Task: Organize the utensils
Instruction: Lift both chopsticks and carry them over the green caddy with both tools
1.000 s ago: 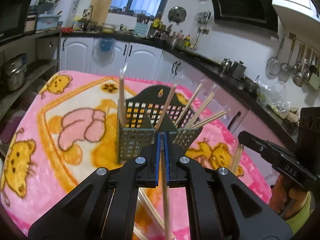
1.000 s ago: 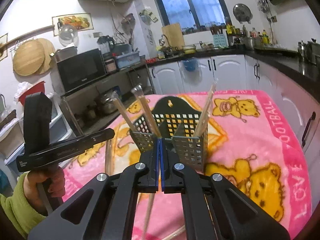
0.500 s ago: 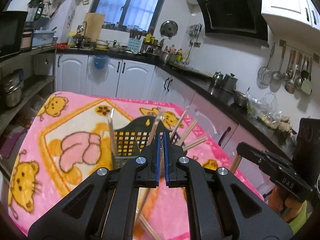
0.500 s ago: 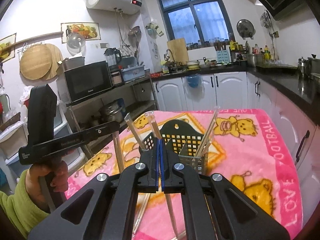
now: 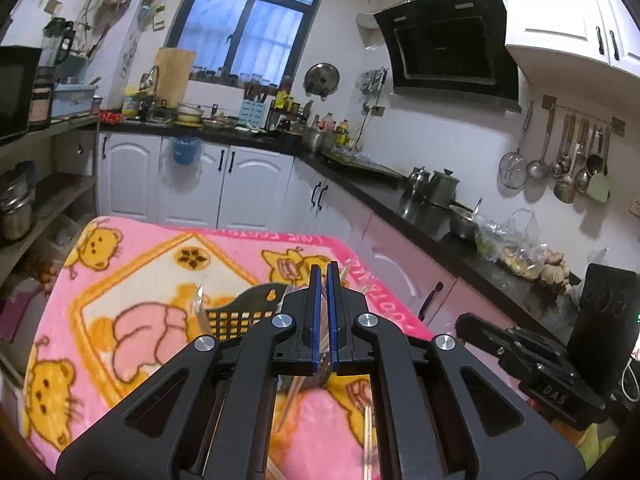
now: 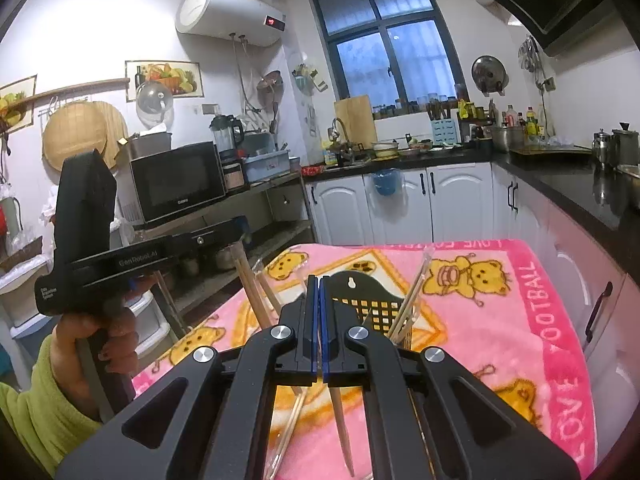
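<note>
Chopsticks sit one in each gripper: my left gripper [image 5: 324, 316] is pinched nearly closed on a chopstick [image 5: 289, 402], my right gripper [image 6: 319, 324] clamped on another chopstick [image 6: 343, 428]. Both have lifted away over the last second (camera views tipped up), so the black mesh utensil caddy [image 6: 370, 306] on the pink blanket [image 6: 500, 340] awaits these two.

Blanket [image 5: 132, 280]: pink, with yellow bears, covered the table.
Window [image 6: 394, 44]: dark panes, above the counter [image 6: 560, 172].
Microwave [image 6: 180, 186]: black, on the shelf.
Heater [image 6: 230, 14]: white, mounted high.
Hood [image 5: 448, 40]: black.
Ladles [image 5: 568, 160]: hung on the wall.
</note>
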Demonstrator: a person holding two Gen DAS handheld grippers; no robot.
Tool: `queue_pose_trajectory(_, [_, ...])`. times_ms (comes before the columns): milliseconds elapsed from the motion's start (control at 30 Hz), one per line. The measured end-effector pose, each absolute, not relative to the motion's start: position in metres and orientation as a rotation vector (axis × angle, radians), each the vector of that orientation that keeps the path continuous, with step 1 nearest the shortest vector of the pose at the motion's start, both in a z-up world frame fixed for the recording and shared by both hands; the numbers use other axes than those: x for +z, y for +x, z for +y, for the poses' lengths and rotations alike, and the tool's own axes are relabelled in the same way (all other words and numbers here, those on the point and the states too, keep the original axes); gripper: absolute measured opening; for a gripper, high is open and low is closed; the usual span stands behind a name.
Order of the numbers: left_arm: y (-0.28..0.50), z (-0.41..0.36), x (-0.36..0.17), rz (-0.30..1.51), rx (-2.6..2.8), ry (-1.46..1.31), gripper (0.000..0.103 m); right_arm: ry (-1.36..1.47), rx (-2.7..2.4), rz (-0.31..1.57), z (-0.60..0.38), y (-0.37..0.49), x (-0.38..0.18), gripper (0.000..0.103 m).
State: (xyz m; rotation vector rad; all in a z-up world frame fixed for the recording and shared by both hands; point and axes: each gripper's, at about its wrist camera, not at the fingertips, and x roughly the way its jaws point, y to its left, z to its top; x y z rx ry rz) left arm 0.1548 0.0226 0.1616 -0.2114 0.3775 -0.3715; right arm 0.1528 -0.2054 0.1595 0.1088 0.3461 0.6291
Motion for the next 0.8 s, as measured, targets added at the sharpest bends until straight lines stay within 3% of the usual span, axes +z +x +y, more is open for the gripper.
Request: queue_pose_trajectory(800, [0.162, 0.026, 0.216, 0.274, -0.374, -0.192, 0.001, 0.096, 0.632, 0.262, -0.201, 0.163, 0.2, 0.001])
